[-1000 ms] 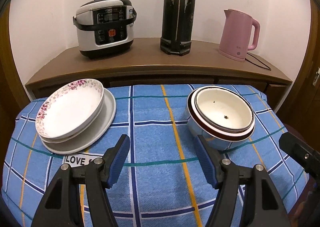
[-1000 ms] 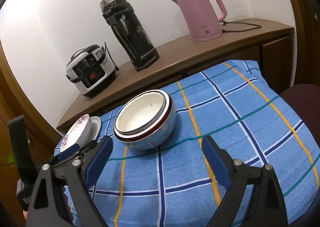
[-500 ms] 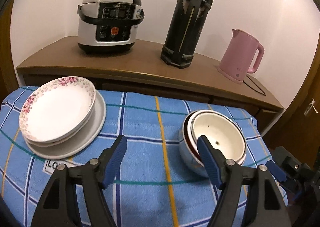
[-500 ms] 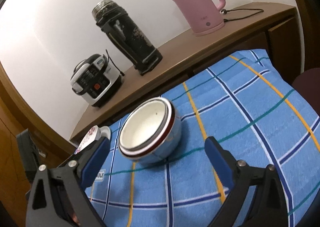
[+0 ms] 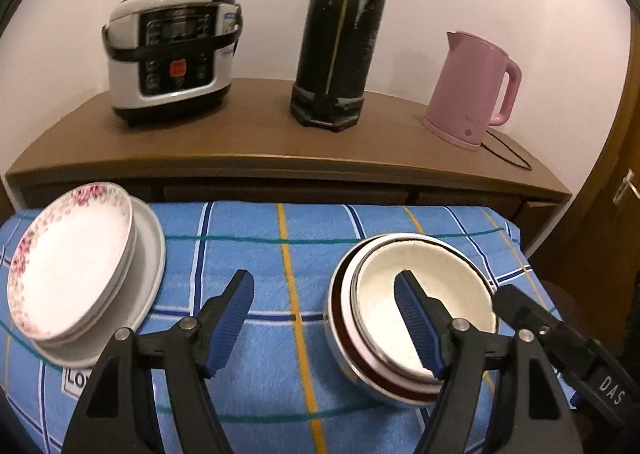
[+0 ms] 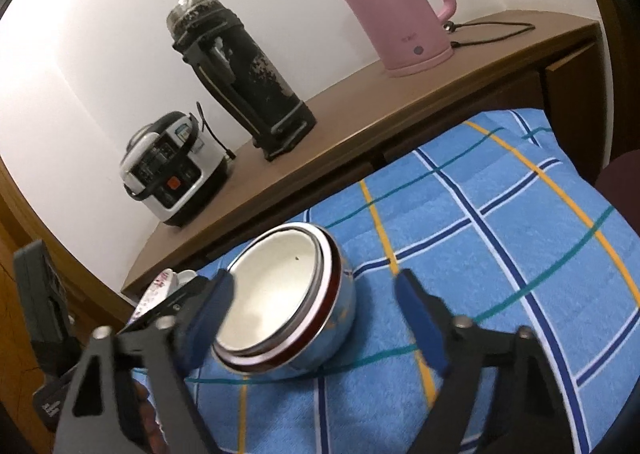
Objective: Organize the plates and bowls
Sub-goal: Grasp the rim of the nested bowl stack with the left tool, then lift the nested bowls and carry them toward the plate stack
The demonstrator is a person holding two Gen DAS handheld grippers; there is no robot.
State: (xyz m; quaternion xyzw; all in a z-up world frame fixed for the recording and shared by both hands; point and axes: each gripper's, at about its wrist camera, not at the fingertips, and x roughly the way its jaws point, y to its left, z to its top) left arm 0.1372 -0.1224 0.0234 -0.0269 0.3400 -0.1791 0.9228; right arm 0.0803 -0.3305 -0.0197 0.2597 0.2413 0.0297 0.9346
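Warm indoor light, bright glare on the wall (image 6: 80,54), fisheye-bent dark corners, slight motion blur

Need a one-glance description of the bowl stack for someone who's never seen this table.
Find the blue checked tablecloth below the wooden sideboard. On its right sits the bowl stack: nested bowls, cream inside, dark red rim band. The plates on the left are flat and flower-edged.
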